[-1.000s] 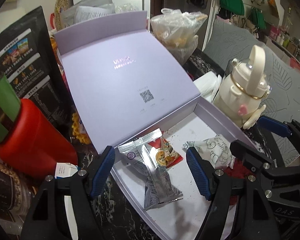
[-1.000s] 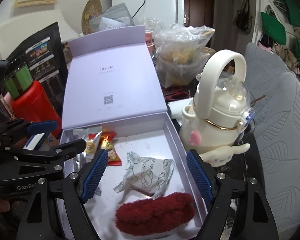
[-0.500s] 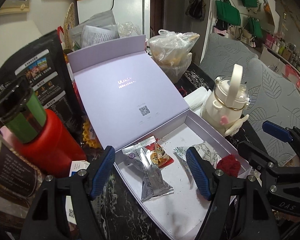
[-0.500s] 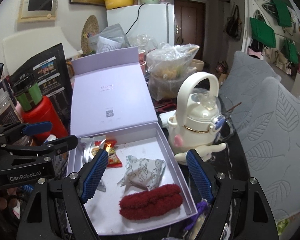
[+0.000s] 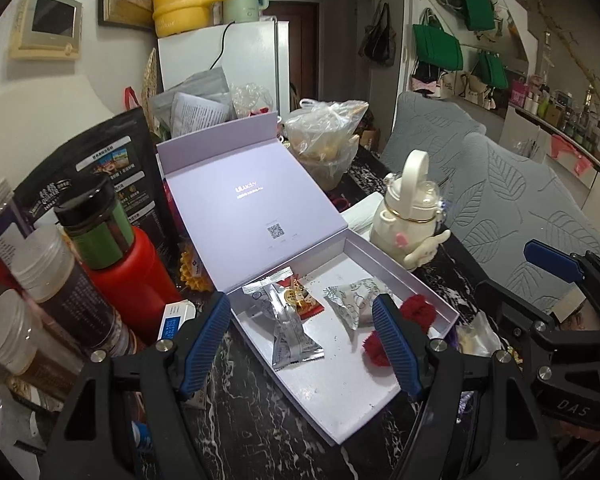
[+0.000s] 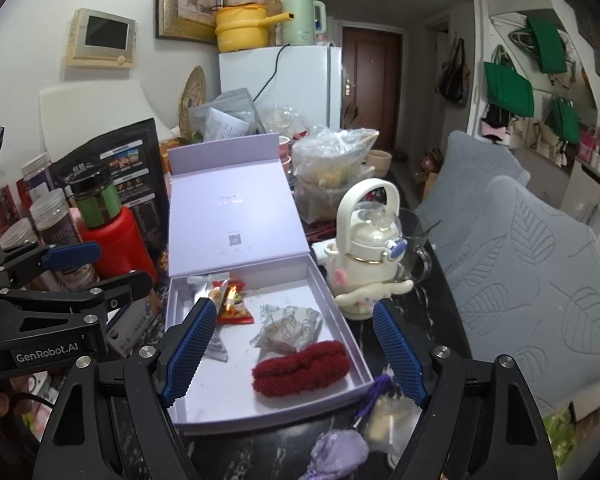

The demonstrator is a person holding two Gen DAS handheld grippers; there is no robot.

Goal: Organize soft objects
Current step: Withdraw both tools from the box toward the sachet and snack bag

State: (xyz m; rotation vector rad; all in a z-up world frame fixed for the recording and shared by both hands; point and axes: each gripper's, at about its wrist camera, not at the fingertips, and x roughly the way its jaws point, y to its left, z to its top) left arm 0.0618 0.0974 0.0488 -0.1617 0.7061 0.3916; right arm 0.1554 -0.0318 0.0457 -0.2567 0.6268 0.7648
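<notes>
While both grippers hang above the table, nothing sits between their fingers: left gripper (image 5: 300, 344) jaws spread wide and empty, right gripper (image 6: 290, 346) jaws spread wide and empty too. Open lilac box (image 6: 352, 344) lies on the dark marble table (image 5: 252, 436), lid (image 5: 244, 208) tipped back. Inside the box: red fuzzy pouch (image 6: 300, 368) near the front right edge, white printed packet (image 6: 288, 328) just behind it and touching or nearly touching, red snack packet (image 6: 234, 308) toward the back left, silver packet (image 5: 292, 332) beside it at the left. In the left view the right finger (image 5: 394, 344) partly hides the pouch. Outside the box, in front of its right corner: purple soft thing (image 6: 338, 452) and a clear bag (image 6: 390, 416), both on the table. White cartoon bottle (image 6: 366, 248) stands just right of the box. Red bottle (image 5: 120, 268) with green-banded jar on top stands left of the box, among jars (image 5: 56, 288). Black pouch (image 6: 134, 168) upright behind them. Plastic bag (image 5: 328, 140) behind the lid. Grey cushions (image 6: 520, 264) at right.
</notes>
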